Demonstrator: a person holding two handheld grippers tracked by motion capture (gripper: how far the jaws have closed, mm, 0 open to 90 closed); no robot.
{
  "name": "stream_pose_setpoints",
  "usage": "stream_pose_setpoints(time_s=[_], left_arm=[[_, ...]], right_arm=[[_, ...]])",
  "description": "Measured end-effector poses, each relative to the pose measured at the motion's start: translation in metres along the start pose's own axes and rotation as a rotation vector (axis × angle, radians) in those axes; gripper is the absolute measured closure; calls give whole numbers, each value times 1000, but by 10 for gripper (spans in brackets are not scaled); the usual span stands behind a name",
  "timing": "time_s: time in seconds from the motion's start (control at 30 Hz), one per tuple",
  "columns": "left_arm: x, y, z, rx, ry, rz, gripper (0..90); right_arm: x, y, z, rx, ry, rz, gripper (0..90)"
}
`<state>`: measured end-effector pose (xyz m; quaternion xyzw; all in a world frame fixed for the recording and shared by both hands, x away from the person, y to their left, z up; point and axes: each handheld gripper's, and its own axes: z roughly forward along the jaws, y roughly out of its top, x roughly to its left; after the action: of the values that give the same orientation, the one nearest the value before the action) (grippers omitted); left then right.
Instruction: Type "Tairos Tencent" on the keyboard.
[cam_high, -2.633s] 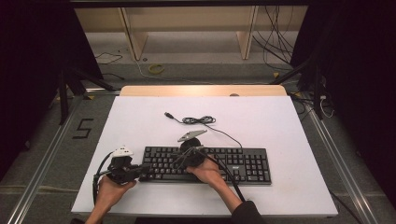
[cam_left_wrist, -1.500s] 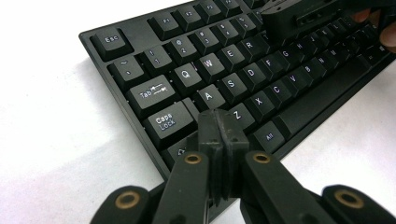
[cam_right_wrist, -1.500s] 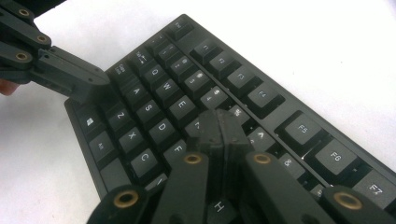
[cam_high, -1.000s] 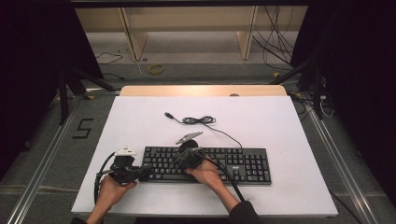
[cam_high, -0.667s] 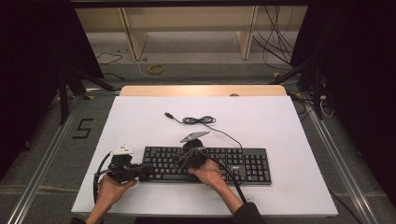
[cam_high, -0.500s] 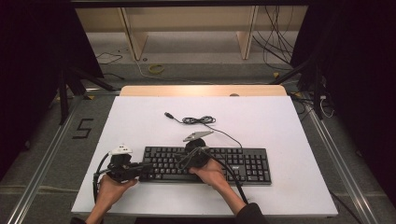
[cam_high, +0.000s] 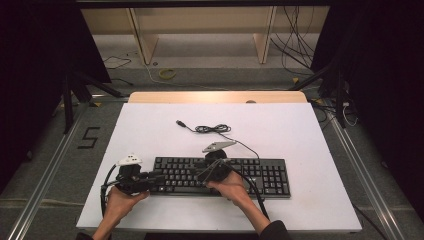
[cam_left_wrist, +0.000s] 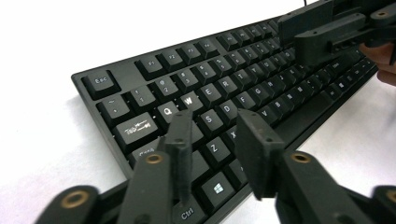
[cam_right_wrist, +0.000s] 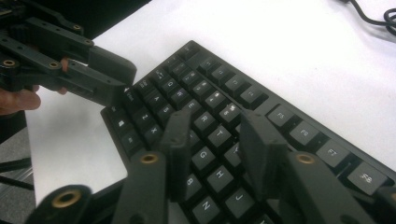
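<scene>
Scene: flat black full-size plastic keyboard (cam_high: 220, 176) lying on the white tabletop (cam_high: 310, 135), near its front edge, long side across; thin black cable with a coiled middle (cam_high: 212, 129) running from the keyboard's back edge to a loose USB plug, well clear of both hands.

Left hand-held gripper (cam_high: 157, 177): at the keyboard's left end, tips over the left key block; in the left gripper view (cam_left_wrist: 215, 144) hovering above the A–Z–X letter keys; jaws released, just been opening, nothing between them.

Right hand-held gripper (cam_high: 202, 170): over the keyboard's middle; in the right gripper view (cam_right_wrist: 215, 140) above the T–G–H keys; jaws parted, just been opening, no key pinched, no pad pressing.

Step in hand: judged as typing or poking keys with the jaw tips, both hands between presses.

Doing it well: pick one key per press; bring a single jaw tip down straight onto the cap's centre, since parted jaws can straddle two neighbours; press lightly and lift cleanly.

Posture: keep each tool tilted as now, tips leading, so the riding camera sees the target legend.

Risks: sideways push sliding the keyboard on the smooth tabletop; the two grippers meeting over the left-centre keys, as they stand near each other.
</scene>
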<state>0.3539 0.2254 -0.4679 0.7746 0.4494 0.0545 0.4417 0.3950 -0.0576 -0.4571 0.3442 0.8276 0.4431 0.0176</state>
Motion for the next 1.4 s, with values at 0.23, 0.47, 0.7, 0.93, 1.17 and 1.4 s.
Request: stream_pose_setpoints(time_s=[0.23,0.47,0.7,0.93,1.17,1.4], left_arm=[[-1,3,1,-16,1,-5,504],[0,5,4,-29,13,-15,414],[0,8,6,-35,14,-12,397],[0,10,8,-42,13,-14,380],[-1,12,12,-37,12,-11,366],[-2,16,19,-27,8,-2,371]], right_arm=[[0,-4,-9,-11,2,4,522],[1,-8,-18,-28,-4,10,417],[2,-15,-28,-39,-8,5,388],[-1,-21,-34,-43,-17,11,361],[-1,-25,-39,-48,-21,6,328],[-2,-29,-46,-57,-18,3,305]])
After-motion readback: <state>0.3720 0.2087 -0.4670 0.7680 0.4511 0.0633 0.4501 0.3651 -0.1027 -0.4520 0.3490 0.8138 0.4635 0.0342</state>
